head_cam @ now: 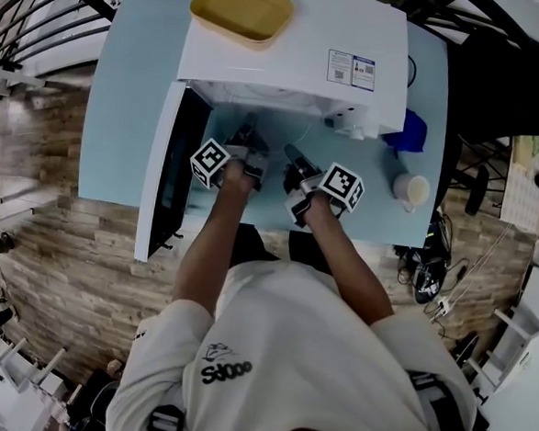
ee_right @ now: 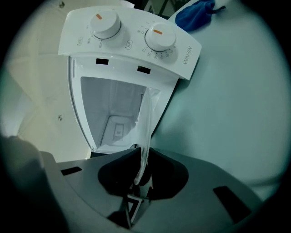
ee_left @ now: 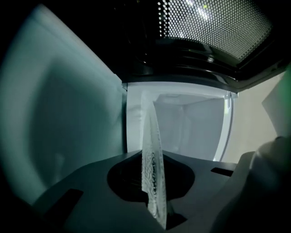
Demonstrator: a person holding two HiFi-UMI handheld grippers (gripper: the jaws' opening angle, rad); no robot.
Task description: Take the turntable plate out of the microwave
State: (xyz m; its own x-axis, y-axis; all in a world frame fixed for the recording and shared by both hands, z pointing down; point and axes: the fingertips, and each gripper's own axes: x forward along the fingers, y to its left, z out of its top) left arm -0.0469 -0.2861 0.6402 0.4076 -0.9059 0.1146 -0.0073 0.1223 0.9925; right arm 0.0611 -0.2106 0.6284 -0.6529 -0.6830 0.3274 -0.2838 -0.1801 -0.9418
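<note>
The glass turntable plate shows edge-on in the left gripper view, its patterned rim running down between the jaws of my left gripper, which is shut on it. In the right gripper view the plate's clear rim sits the same way in my right gripper, also shut on it. Both grippers are side by side just in front of the open white microwave. Its cavity lies straight ahead of the jaws. In the head view the clear plate is hard to make out.
The microwave door hangs open at the left, its perforated window close to the left gripper. The control panel with two knobs is on the right. A yellow tray lies on top. A blue cloth and a cup stand on the table's right.
</note>
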